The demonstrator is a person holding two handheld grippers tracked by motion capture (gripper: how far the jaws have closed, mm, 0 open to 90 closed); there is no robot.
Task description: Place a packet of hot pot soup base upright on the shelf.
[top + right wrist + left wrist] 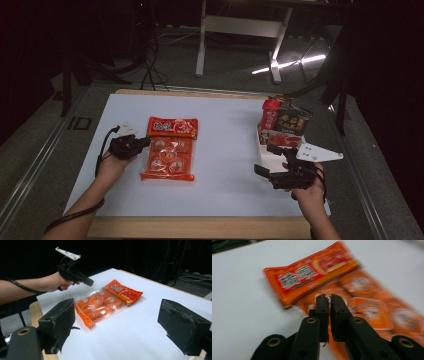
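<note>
High view: orange snack bag [168,155] just beside left tool [145,142].

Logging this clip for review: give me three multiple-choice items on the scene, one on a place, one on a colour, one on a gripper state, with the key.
1. Where does the orange snack pack lie on the table?
A. on its left half
B. at its right edge
C. inside the box

2. What colour is the pack's top band?
A. blue
B. red-orange
C. green

3. How do the jaws of the left gripper stand?
A. wide open
B. shut on the box
C. shut, empty

Key: 1 A, the high view shows the pack left of centre, far from the box at the right. 2 B, the left gripper view shows a red-orange band with white characters. 3 C, the two jaws meet above the pack with nothing between them.
</note>
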